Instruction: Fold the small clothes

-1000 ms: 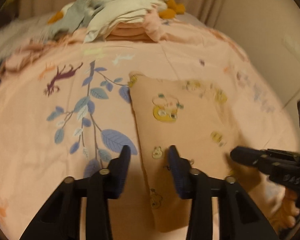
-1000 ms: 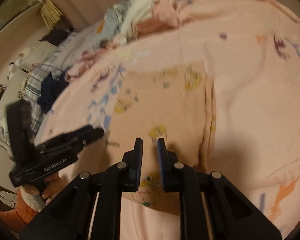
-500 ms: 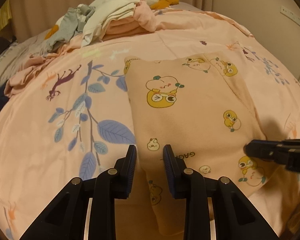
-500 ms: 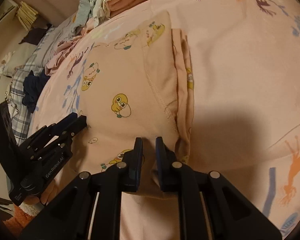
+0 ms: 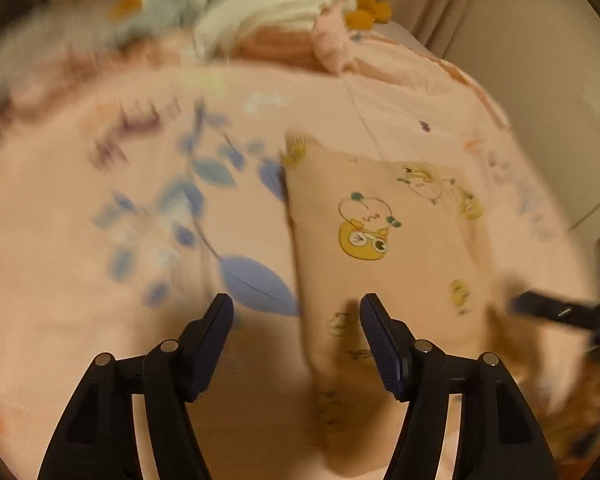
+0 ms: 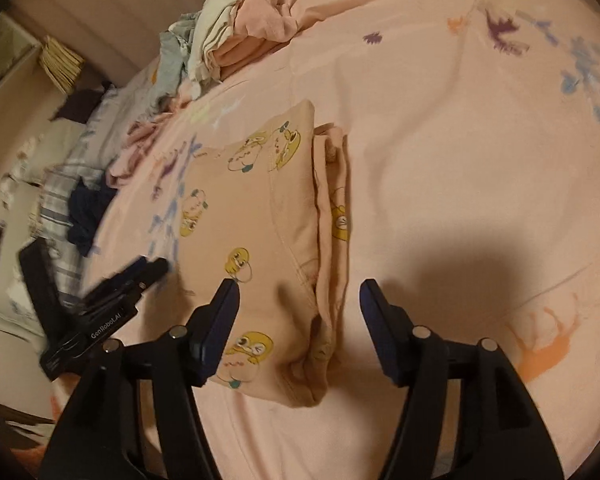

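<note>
Both jaws now spread wide vs 0.5 s ago, folded peach garment (image 6: pixel 260 248) released on bedsheet (image 6: pixel 460 160)

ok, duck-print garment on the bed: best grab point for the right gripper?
Take the duck-print garment at its near right corner, where the stacked folded layers end in a thick rolled edge. Bring the open right gripper in low from the near side so one finger slides under the stack; elsewhere the cloth lies flat on the bedsheet.
</note>
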Tool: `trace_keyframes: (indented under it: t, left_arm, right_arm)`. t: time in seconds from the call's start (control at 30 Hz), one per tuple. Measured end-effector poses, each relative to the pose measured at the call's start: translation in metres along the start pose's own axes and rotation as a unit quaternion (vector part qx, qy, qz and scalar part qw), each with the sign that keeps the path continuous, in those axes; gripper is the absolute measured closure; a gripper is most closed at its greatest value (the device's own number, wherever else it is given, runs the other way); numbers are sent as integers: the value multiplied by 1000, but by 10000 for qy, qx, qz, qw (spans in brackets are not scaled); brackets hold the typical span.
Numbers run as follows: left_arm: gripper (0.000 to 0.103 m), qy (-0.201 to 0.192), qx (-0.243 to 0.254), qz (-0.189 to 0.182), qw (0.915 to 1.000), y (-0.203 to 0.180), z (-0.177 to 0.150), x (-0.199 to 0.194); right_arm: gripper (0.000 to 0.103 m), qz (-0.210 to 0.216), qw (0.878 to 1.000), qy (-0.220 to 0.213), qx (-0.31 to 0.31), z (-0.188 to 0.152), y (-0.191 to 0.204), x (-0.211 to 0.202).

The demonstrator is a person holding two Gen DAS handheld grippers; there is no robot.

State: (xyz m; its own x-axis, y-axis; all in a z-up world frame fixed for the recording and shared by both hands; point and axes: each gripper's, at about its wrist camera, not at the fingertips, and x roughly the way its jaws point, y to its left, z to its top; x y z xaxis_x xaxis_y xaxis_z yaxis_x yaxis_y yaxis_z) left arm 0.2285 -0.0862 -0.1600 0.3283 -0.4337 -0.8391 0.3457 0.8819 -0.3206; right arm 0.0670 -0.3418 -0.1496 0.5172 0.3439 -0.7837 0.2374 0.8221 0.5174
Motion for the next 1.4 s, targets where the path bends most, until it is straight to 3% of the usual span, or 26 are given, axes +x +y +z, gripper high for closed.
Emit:
trace_keyframes:
  t: [0.1,0.2,0.33,0.47,0.53,0.63,0.7,0.8,0.87,0.97,1.0,1.13,1.17,1.23,1.3,1.4]
  left_arm:
    - [35,344,-356,-376,9981,10,3,20]
    - [34,164,-192,-562,9981,0,5,19]
    - [34,809,-257,-1531,9846,-13,9,42]
    - [36,858,-210,-1309,9874,-17,15,45]
    - [36,566,-338,-1060,9922,-7,15,31]
    - [36,162,-256,-550,9980,8,18,14]
    - [36,215,-382,-528,9976,23,22,16]
    - [36,747,-750,-1348,9852,34,25,38]
    - [36,802,-735,-1710,9792,29,27,45]
    - [42,1407,-1062,-2605,9492,15,24,68]
    - [44,1429,-1079,-2502,9515,7,21,75]
    - [61,1020,-237,-1433,9841,-33,18,65]
    - [65,904,-17,-1208,9886,-42,16,61]
    - [69,596,427,-766,9944,-62,13,51]
    - [72,422,551,-602,9958,-70,14,43]
    - [73,253,500,-719,9958,-67,15,24]
  right_arm:
    - [36,377,9963,318,704,5,-25,25]
    - [36,861,9902,363,1034,6,-39,40]
    - [36,1530,9800,394,1209,10,-32,53]
    - [37,1212,9884,413,821,8,-9,60]
    - [41,1090,9908,439,665,7,-4,60]
    - [48,1165,9896,458,712,8,-14,60]
    - [49,1280,9875,452,807,11,-22,63]
    - [49,1270,9875,404,842,9,-23,63]
    - [48,1139,9901,397,717,8,-18,61]
    - [48,1023,9923,352,601,8,-15,61]
    - [49,999,9928,301,594,7,-14,61]
    - [66,664,9967,70,467,3,-10,62]
    - [68,575,9976,45,393,3,-7,63]
    - [73,227,9997,-4,87,3,5,63]
    - [76,-105,9999,-56,-93,4,17,62]
    - [77,-176,9994,-224,-197,7,26,53]
